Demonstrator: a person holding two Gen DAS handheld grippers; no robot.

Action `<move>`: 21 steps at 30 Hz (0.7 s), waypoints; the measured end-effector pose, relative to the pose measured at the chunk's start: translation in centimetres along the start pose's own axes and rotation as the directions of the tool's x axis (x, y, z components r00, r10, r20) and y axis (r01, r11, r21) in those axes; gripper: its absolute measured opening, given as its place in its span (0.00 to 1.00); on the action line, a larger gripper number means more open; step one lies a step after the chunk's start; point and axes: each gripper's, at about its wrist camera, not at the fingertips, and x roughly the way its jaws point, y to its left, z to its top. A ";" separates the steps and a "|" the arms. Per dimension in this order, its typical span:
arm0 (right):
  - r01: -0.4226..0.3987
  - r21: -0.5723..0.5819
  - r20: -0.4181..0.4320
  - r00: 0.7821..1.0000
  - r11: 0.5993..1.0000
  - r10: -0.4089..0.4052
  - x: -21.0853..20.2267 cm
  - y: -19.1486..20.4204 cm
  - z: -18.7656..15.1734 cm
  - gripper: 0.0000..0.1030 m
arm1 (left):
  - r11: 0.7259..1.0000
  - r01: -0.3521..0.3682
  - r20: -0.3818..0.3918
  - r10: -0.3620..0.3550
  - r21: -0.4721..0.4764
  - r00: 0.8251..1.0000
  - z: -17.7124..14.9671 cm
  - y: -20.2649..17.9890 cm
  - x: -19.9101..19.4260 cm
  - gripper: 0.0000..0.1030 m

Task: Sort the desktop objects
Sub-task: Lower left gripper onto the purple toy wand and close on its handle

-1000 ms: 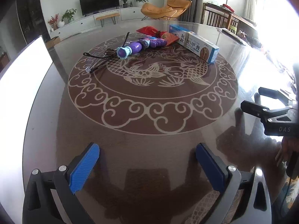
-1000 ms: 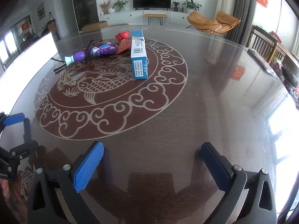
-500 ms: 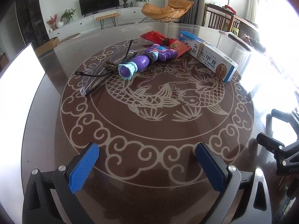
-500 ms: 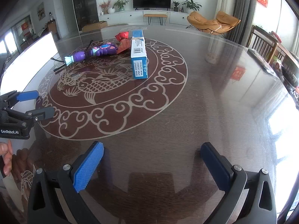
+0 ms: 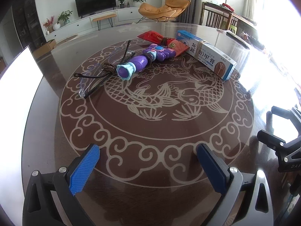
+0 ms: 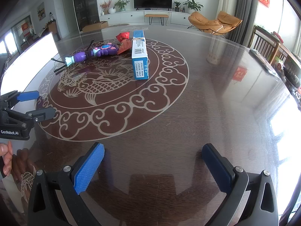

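On the round table [image 5: 47, 113], the glasses [image 5: 94, 79], purple toy [image 5: 139, 62], red packet [image 5: 160, 38] and blue box [image 5: 208, 54] lie far ahead. Left gripper [image 5: 148, 165] and right gripper [image 6: 153, 164] both have fingers wide apart, holding nothing. Best to reach slowly and pick one thing.

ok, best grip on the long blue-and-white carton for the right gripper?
Pinch the long blue-and-white carton across its narrow width near the middle, coming in from its near end. It lies flat, lengthwise away from the right gripper, with its right side clear. On its left, the red packet crowds the far end. Both grippers are open.
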 end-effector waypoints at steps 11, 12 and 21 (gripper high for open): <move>0.000 0.000 0.000 1.000 1.000 0.000 0.0 0.0 0.0 1.00 | 0.996 0.035 0.046 -0.038 0.082 0.998 7.3 0.7 -0.5 1.00; 0.000 0.000 0.000 1.000 1.000 0.000 0.0 0.0 0.0 1.00 | 0.994 0.016 0.043 -0.021 0.107 0.999 8.3 0.3 0.1 1.00; 0.000 0.000 0.000 1.000 1.000 0.000 0.0 0.0 0.0 1.00 | 0.989 0.043 -0.093 -0.030 0.141 0.995 13.2 -1.5 7.6 1.00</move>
